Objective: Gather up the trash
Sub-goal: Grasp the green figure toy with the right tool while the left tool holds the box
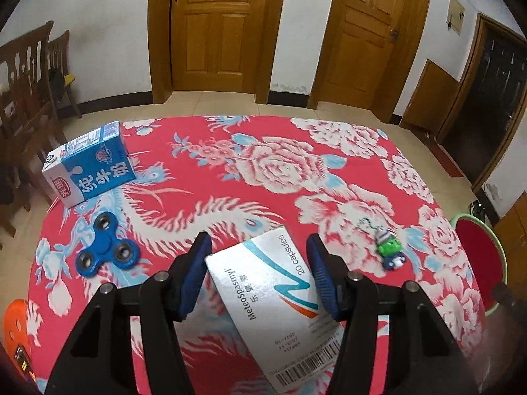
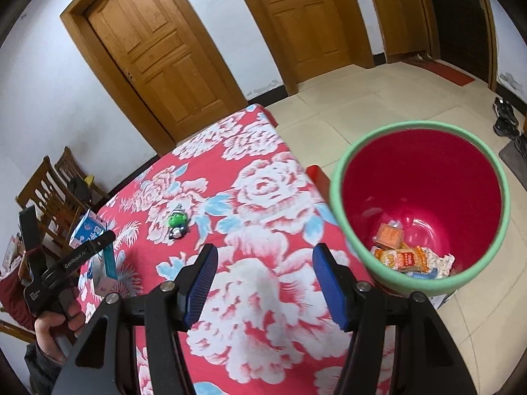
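A white medicine box (image 1: 273,309) marked MeteoSpasmyl lies on the red floral tablecloth (image 1: 230,171) between the fingers of my left gripper (image 1: 258,247), which is open around it. A blue and white milk carton (image 1: 89,164) lies at the table's far left; it also shows in the right wrist view (image 2: 89,230). My right gripper (image 2: 265,255) is open and empty over the table's right part. The red bin with a green rim (image 2: 342,171) stands on the floor right of the table and holds several wrappers (image 2: 405,256).
A blue fidget spinner (image 1: 105,247) lies left of my left gripper. A small green toy keychain (image 1: 390,250) lies to its right, also in the right wrist view (image 2: 178,222). Wooden chairs (image 1: 29,75) stand left of the table. Two wooden doors (image 1: 214,26) are behind.
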Demonstrator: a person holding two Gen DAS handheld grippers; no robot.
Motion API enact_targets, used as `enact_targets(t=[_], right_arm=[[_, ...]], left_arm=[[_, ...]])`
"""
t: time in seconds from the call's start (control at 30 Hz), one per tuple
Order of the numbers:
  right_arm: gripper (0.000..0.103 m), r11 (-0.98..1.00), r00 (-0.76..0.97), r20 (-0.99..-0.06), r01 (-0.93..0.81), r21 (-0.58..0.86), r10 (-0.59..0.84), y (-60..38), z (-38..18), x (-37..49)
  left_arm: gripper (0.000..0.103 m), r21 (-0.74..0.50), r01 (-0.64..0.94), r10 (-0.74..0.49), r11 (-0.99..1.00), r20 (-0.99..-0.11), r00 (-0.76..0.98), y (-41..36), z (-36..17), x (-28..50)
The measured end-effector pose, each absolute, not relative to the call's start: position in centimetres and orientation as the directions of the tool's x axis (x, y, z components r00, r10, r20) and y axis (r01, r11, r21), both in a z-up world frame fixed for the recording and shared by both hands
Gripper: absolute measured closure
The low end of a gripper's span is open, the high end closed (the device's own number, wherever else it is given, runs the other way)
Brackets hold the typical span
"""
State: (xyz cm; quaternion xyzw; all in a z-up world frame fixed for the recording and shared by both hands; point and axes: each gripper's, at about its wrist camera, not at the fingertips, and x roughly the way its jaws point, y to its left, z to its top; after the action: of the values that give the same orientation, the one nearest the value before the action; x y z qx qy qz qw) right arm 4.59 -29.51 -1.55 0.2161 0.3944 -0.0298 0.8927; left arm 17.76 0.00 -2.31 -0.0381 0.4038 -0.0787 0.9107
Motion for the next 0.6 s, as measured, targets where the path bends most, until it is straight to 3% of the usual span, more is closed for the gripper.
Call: enact_targets(t=[0.6], right_arm=[[0.040,0.953,0.626,-0.767,0.124,0.278,0.142,-21.4,-2.6,11.6]], left_arm=[[0.043,-0.174,0.085,-0.184,0.981,-0.706,0.684,3.3,-4.3,19.0]])
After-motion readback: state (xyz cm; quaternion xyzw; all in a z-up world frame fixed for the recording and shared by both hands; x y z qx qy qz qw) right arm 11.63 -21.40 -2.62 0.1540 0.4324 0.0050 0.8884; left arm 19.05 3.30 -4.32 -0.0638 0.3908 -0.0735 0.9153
